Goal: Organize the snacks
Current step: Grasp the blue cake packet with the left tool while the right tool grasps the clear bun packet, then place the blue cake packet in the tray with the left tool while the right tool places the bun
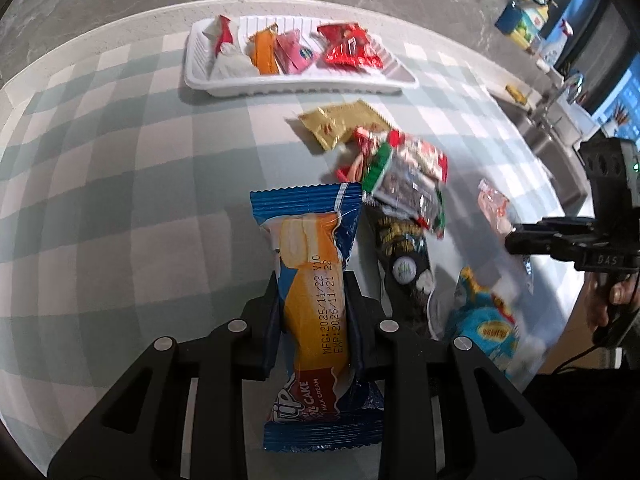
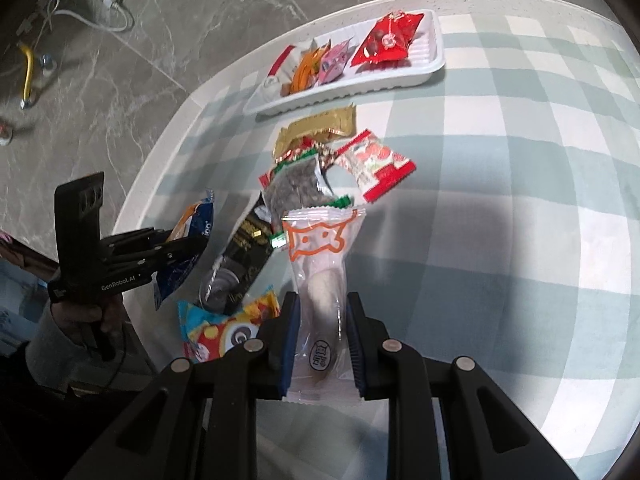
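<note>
Both hand-held grippers carry a snack above a round table [image 1: 120, 168] covered in a pale green check cloth, midway through sorting a loose heap into a white tray [image 1: 288, 82]. In the left wrist view, the left gripper [image 1: 312, 304] has its jaws closed down on a blue and orange milk cream cake packet [image 1: 312, 280], pinched across its middle with both crimped ends sticking out; the tray lies toward 12 o'clock, well apart from the packet. In the right wrist view, the right gripper [image 2: 322, 336] is clamped the same way on a clear wrapper printed with an orange cat outline [image 2: 320, 280], the tray [image 2: 432, 66] sitting at about 12 to 1 o'clock. The tray already holds a red and white packet, an orange one, a pink one and a red packet [image 1: 348, 46]. Unsorted snacks remain between grippers and tray: a gold packet [image 1: 340, 124], a strawberry-printed packet [image 2: 376, 164], a green-edged seed pack [image 1: 404, 184], a black packet [image 2: 244, 248] and a bright cartoon packet [image 2: 224, 324]. The step in hand appears to be carrying picked items over; next each packet likely needs moving out past the heap to the tray's bare stretch, then releasing low so it lies flat.
</note>
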`<state>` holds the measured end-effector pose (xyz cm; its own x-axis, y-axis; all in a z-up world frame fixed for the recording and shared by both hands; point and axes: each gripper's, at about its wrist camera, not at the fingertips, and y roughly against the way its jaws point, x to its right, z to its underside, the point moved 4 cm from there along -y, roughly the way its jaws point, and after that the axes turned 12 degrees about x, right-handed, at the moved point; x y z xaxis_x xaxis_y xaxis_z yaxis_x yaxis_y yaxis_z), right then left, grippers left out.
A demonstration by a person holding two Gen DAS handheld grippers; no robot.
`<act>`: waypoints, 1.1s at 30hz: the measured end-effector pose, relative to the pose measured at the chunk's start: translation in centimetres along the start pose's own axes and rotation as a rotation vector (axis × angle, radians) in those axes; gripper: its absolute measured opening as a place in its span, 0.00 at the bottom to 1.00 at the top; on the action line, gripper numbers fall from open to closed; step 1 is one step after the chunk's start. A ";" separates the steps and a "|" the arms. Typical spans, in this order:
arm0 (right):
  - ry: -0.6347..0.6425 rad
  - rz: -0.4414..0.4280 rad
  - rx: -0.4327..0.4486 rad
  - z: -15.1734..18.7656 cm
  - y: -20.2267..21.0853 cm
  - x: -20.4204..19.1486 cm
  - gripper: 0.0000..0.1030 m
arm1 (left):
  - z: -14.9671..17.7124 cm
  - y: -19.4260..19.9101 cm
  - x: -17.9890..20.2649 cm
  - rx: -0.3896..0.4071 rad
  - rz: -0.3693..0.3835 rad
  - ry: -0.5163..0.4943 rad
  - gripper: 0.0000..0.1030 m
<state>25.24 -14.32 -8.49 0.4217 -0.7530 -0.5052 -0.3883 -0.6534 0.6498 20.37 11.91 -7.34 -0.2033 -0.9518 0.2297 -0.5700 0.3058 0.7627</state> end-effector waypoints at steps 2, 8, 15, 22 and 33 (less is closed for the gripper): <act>-0.010 -0.006 0.009 -0.5 0.1 0.1 0.24 | -0.7 0.3 -0.1 0.012 0.003 0.011 0.24; -0.035 -0.028 0.036 -2.8 0.1 0.5 0.24 | -3.0 0.6 -0.5 0.042 0.019 0.033 0.24; -0.043 -0.053 0.061 -5.9 -0.3 0.5 0.24 | -6.0 0.2 -1.1 0.067 0.036 0.061 0.24; -0.055 -0.082 0.076 -9.3 -1.3 0.5 0.24 | -9.0 -1.0 -1.8 0.081 0.051 0.077 0.24; -0.082 -0.116 0.086 -14.7 -3.9 1.0 0.25 | -14.7 -3.8 -3.1 0.100 0.055 0.081 0.24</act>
<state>39.17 -11.37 -3.14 0.4009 -0.6733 -0.6212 -0.4110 -0.7382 0.5349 34.86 13.31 -2.11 -0.1739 -0.9309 0.3211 -0.6369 0.3550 0.6843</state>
